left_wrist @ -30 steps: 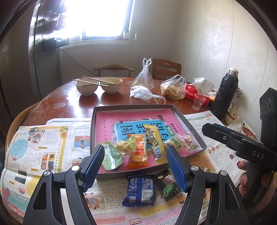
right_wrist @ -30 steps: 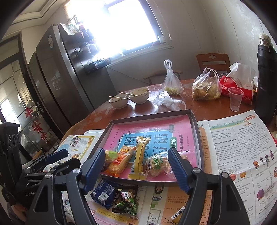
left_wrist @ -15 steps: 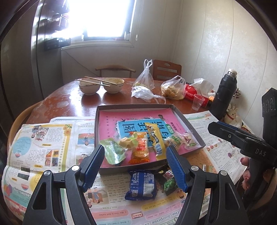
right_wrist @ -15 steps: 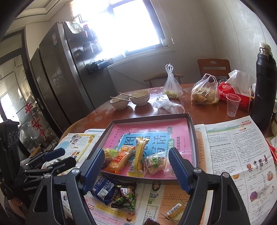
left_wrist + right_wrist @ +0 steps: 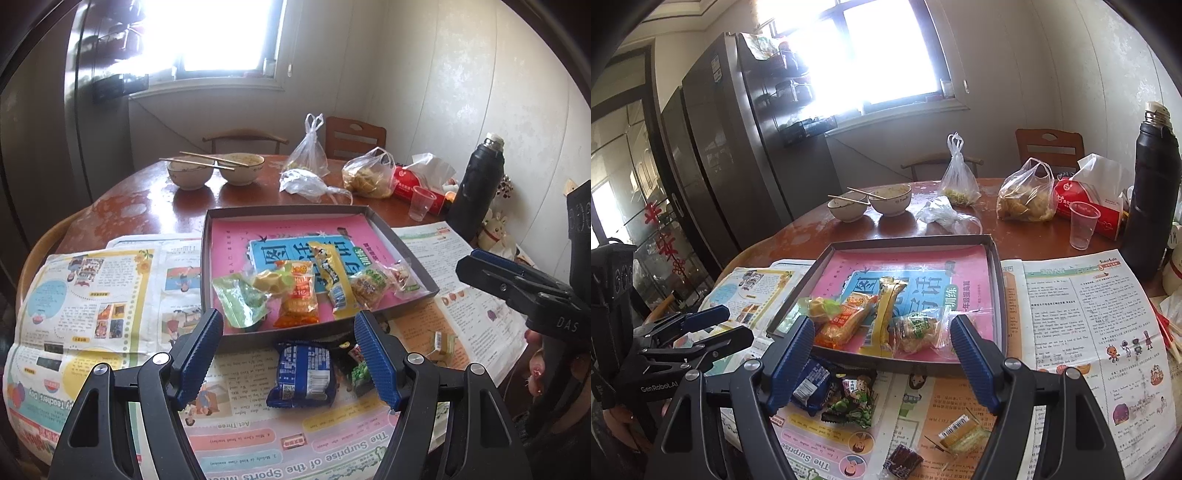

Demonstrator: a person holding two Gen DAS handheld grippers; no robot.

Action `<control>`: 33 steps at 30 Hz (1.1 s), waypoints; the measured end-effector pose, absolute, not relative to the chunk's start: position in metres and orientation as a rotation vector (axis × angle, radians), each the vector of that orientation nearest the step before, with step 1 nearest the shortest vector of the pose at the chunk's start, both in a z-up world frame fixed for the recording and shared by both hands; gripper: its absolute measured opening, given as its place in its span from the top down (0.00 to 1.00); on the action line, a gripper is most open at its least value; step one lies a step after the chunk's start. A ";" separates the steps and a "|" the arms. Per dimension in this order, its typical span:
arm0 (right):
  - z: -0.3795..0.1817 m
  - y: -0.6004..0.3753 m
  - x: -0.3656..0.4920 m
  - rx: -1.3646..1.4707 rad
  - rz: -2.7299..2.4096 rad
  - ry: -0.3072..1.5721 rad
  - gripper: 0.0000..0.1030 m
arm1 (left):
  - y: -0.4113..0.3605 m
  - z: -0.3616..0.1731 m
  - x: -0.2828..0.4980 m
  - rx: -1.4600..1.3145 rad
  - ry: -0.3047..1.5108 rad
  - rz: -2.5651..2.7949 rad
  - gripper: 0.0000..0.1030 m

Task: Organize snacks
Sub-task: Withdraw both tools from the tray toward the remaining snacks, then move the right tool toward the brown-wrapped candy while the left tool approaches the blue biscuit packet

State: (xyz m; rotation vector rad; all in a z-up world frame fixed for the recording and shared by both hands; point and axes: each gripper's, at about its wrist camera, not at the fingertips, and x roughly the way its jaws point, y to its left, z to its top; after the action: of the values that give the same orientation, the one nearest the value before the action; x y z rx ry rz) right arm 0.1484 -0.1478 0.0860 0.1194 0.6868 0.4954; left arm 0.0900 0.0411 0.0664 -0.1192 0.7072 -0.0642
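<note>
A shallow grey box (image 5: 284,211) with a pink book inside holds several snack packets along its near edge: green (image 5: 242,302), orange (image 5: 298,300), yellow (image 5: 331,277) and clear ones. On the newspaper in front of it lie a blue packet (image 5: 303,374) and a dark green packet (image 5: 360,371). My left gripper (image 5: 291,356) is open and empty above the blue packet. My right gripper (image 5: 882,356) is open and empty over the box's near edge (image 5: 886,363); the blue packet (image 5: 814,382), green packet (image 5: 851,400) and a small yellow packet (image 5: 960,434) lie below it.
Newspapers (image 5: 92,295) cover the near half of the round wooden table. Two bowls with chopsticks (image 5: 214,171), plastic bags (image 5: 364,173), a plastic cup (image 5: 421,203), a red tissue pack (image 5: 413,182) and a black flask (image 5: 476,184) stand behind the box. Chairs stand at the far side.
Both grippers have drawn back and risen a little from the box, so more of the newspaper and the loose packets in front shows. Both stayed open.
</note>
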 end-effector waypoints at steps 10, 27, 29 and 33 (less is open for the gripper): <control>0.085 -0.146 0.139 0.098 0.521 0.690 0.26 | 0.042 0.058 0.087 -0.118 0.732 -0.062 0.27; 0.073 -0.144 0.129 0.064 0.546 0.721 0.26 | 0.040 0.046 0.087 -0.102 0.774 -0.052 0.27; 0.071 -0.143 0.126 0.052 0.552 0.721 0.26 | 0.040 0.044 0.087 -0.101 0.779 -0.050 0.27; 0.063 -0.140 0.120 0.022 0.576 0.726 0.26 | 0.040 0.039 0.087 -0.098 0.794 -0.046 0.27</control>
State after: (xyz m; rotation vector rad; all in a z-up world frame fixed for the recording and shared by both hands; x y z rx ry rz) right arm 0.1199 -0.1401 0.0631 0.0215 0.7258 0.5762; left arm 0.0870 0.0398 0.0388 -0.0982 0.7943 -0.0463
